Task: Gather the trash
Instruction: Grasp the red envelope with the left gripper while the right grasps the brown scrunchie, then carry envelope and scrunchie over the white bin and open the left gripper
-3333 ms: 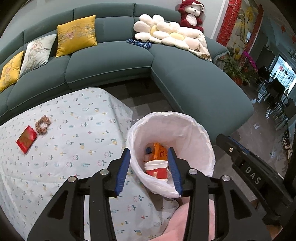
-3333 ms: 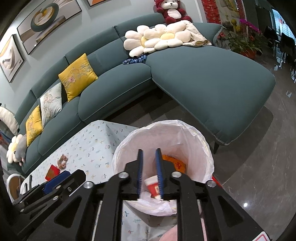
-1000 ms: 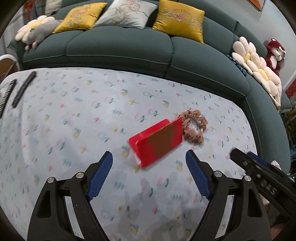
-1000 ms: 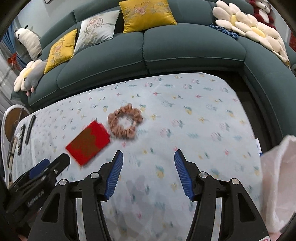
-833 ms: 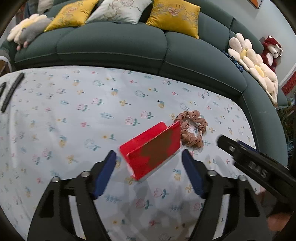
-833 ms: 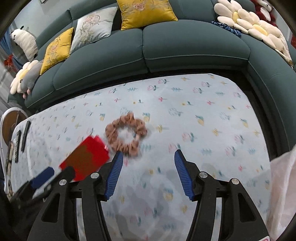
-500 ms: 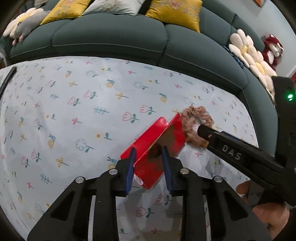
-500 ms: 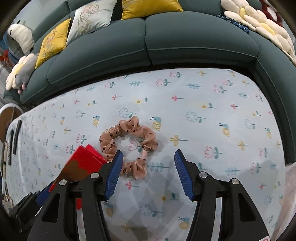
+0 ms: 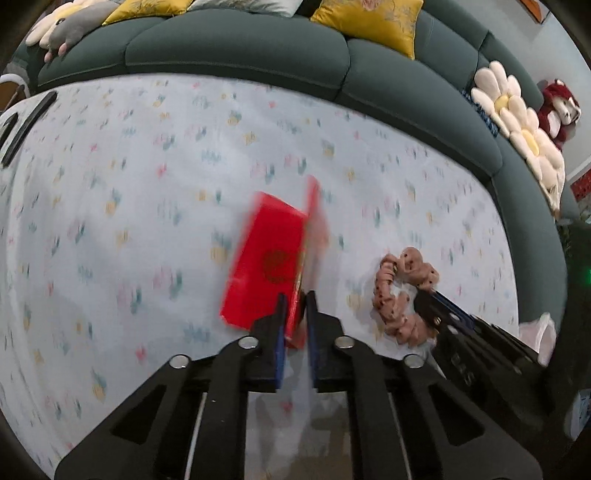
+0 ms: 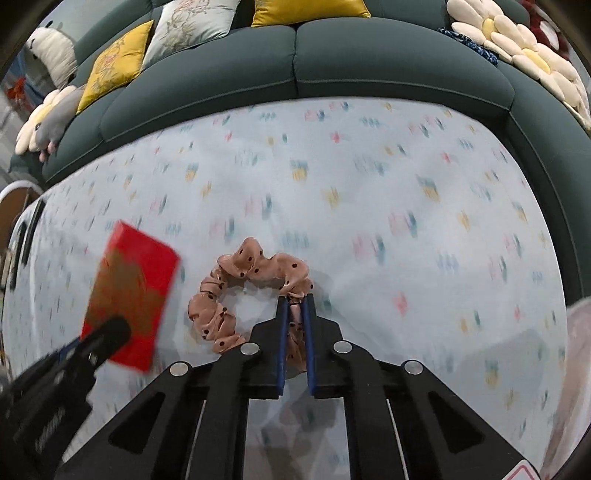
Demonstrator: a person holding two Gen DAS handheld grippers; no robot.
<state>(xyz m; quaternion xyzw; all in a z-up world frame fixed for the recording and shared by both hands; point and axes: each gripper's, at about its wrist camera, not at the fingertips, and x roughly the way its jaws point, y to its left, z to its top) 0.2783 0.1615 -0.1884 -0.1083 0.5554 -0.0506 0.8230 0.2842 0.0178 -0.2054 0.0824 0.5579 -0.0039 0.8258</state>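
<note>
A table covered with a pale flower-printed cloth (image 9: 147, 184) stands in front of a dark green sofa (image 9: 240, 51) with yellow cushions (image 9: 365, 26). The left gripper (image 9: 295, 306) is closed on the near edge of a red box (image 9: 269, 258), which stands tilted above the cloth and looks blurred. Just to its right, the right gripper (image 10: 295, 310) pinches the near side of a pink dotted scrunchie (image 10: 240, 291); the rest of the scrunchie hangs or lies over the cloth, it is hard to tell which. A black remote control (image 9: 27, 127) lies at the far left edge of the table.
</note>
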